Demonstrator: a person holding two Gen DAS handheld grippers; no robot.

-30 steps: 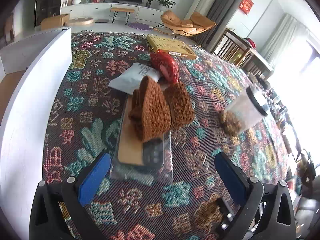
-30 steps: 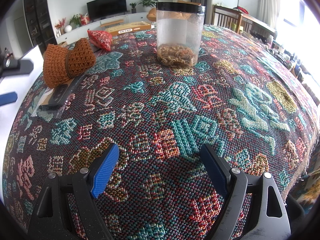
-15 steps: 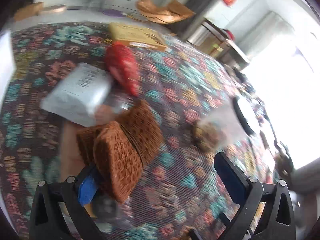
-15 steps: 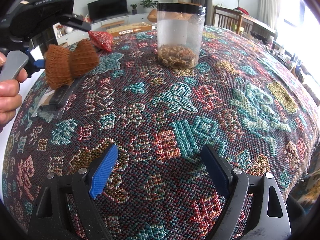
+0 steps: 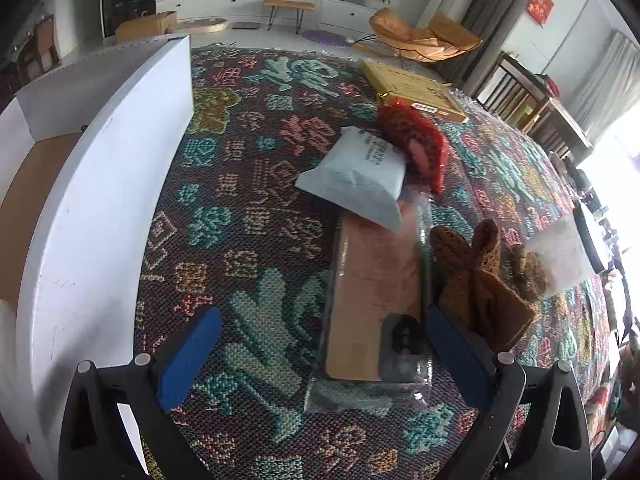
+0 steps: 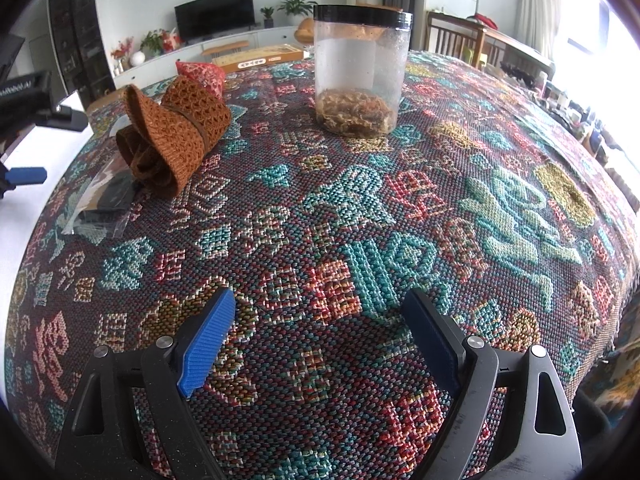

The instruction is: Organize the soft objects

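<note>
A brown knitted roll (image 5: 476, 276) lies on the patterned cloth, just right of a clear bag holding a tan case (image 5: 376, 292); it also shows in the right wrist view (image 6: 172, 132). A grey soft pouch (image 5: 356, 172) and a red mesh bag (image 5: 416, 140) lie beyond. My left gripper (image 5: 320, 352) is open and empty, low over the cloth, its right finger beside the knitted roll. My right gripper (image 6: 320, 340) is open and empty over bare cloth, well short of the roll.
A white open box (image 5: 80, 168) stands along the left edge. A clear jar with a black lid and brown stuff inside (image 6: 360, 68) stands mid-table. A flat yellow box (image 5: 412, 88) lies at the far side. The table edge drops off at the right.
The left gripper lifted the knitted roll off the bagged case, set it on the cloth to the right, and now stands open. The right gripper has not moved.
</note>
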